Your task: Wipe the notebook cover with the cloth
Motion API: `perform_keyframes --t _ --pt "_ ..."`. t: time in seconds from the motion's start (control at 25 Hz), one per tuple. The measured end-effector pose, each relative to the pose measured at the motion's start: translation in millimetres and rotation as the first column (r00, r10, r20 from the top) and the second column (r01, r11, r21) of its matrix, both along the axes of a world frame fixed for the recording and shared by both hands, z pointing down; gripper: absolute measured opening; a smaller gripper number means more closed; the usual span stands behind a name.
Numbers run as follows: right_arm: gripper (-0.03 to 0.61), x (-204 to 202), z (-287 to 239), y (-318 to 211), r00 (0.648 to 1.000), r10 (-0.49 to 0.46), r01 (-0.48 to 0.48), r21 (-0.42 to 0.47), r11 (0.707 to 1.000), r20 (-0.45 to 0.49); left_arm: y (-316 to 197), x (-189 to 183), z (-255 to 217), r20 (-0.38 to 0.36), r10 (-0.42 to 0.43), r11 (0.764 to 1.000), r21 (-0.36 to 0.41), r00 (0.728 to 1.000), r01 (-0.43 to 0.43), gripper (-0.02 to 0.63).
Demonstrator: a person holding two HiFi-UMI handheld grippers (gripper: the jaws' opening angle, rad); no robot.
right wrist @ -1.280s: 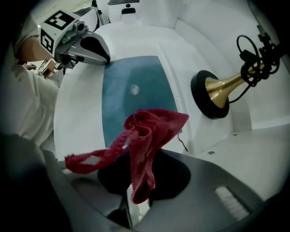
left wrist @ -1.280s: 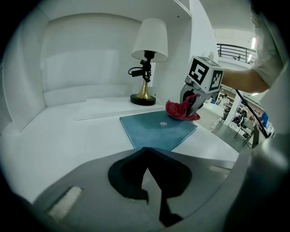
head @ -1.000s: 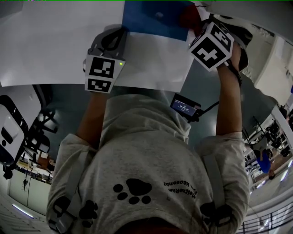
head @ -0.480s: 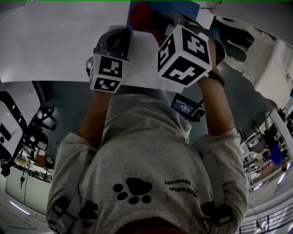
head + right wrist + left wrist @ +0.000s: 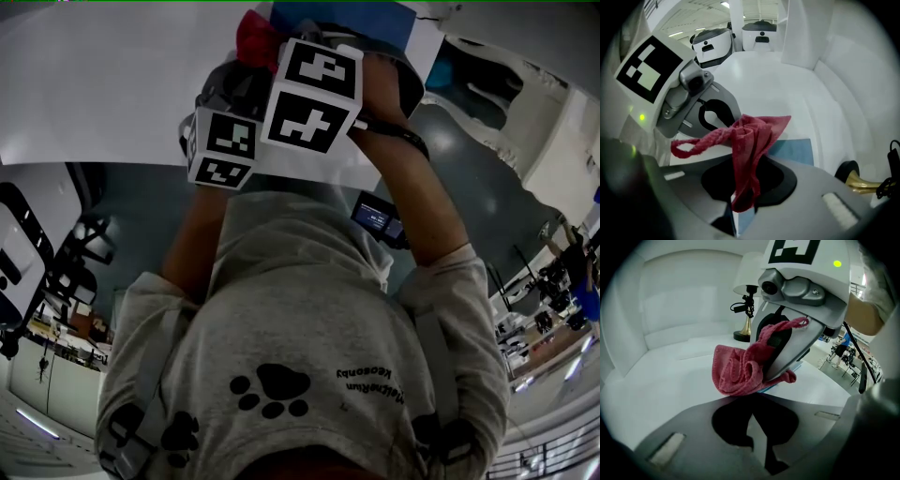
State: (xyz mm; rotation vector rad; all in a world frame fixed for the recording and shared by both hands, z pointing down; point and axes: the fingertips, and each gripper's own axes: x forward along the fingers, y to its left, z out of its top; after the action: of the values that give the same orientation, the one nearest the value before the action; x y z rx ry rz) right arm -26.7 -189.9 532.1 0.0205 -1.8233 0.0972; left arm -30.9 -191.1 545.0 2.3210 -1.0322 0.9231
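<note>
A red cloth (image 5: 745, 140) hangs bunched from my right gripper (image 5: 740, 206), which is shut on it. Beneath it lies the blue notebook (image 5: 793, 151) on the white table (image 5: 787, 89). In the head view the cloth (image 5: 255, 37) sits at the notebook's (image 5: 375, 14) left end, just above the right gripper's marker cube (image 5: 314, 94). My left gripper (image 5: 759, 446) is shut with nothing in it and faces the cloth (image 5: 738, 371) from close by. Only a blue sliver of the notebook (image 5: 769, 386) shows under the cloth there. The two grippers nearly touch.
A desk lamp with a brass base (image 5: 744, 335) stands behind the notebook, also at the right gripper view's lower right (image 5: 855, 180). White rounded machines (image 5: 712, 42) stand beyond the table. A small screen device (image 5: 375, 217) hangs at the person's chest.
The right gripper has swept the cloth leftward across the notebook, from its right end to beside the left gripper. The left gripper has hardly moved.
</note>
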Motion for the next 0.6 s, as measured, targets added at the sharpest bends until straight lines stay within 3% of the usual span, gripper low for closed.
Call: perform_keyframes --t 0.28,0.6 --pt "0.066 18 3 -1 0.999 0.038 -0.039 -0.021 0.999 -0.039 -1 -1 0 0.003 0.003 1.0 -0.003 1.0 -0.003 -0.002" --pt "0.066 71 5 -3 0.983 0.155 -0.16 -0.05 0.986 -0.094 -1 0 -1 0.009 0.006 1.0 -0.004 1.0 -0.006 -0.002"
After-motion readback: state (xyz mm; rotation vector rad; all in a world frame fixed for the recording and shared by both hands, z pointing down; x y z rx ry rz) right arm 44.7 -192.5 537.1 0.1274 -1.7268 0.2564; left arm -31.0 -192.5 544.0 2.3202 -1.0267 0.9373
